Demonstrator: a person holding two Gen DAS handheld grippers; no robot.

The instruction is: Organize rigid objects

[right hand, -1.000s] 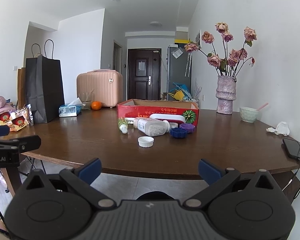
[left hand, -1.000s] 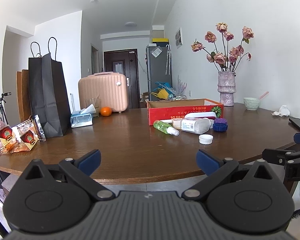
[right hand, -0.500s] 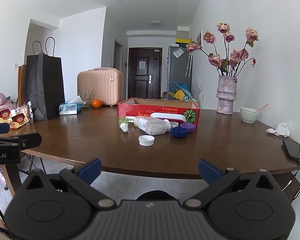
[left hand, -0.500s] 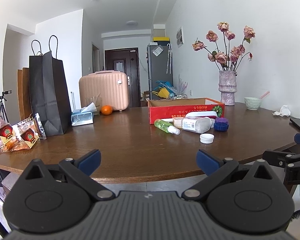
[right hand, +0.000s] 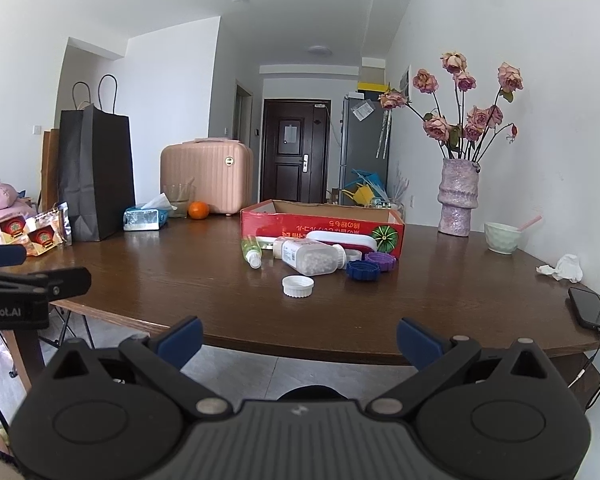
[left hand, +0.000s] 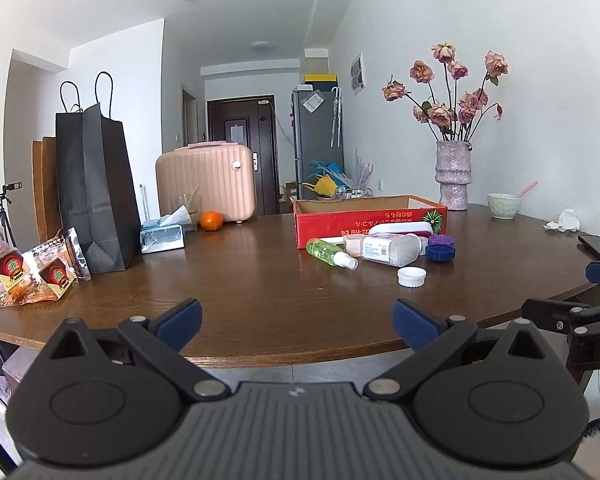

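A red cardboard box point(left hand: 370, 219) point(right hand: 322, 222) stands open on the brown table. In front of it lie a green spray bottle point(left hand: 330, 253) point(right hand: 251, 251), a clear pill bottle point(left hand: 390, 250) point(right hand: 310, 262) on its side, a white and maroon case point(right hand: 342, 241), a blue lid point(left hand: 440, 253) point(right hand: 363, 270), a purple lid point(right hand: 381, 261) and a white cap point(left hand: 411, 277) point(right hand: 298, 285). My left gripper point(left hand: 296, 324) is open at the table's near edge, nothing between its fingers. My right gripper point(right hand: 298, 336) is open too, short of the edge.
A black paper bag point(left hand: 92, 188), snack packets point(left hand: 32, 272), a tissue box point(left hand: 162, 236), an orange point(left hand: 211, 221) and a pink case point(left hand: 206, 182) fill the left and back. A vase of roses point(right hand: 458, 196), a bowl point(right hand: 502, 237), a crumpled tissue point(right hand: 562, 268) and a phone point(right hand: 590, 308) sit right.
Both views have drifted slightly lower and closer; the objects sit a little lower in the frames. Both grippers stay open and nothing on the table has moved.
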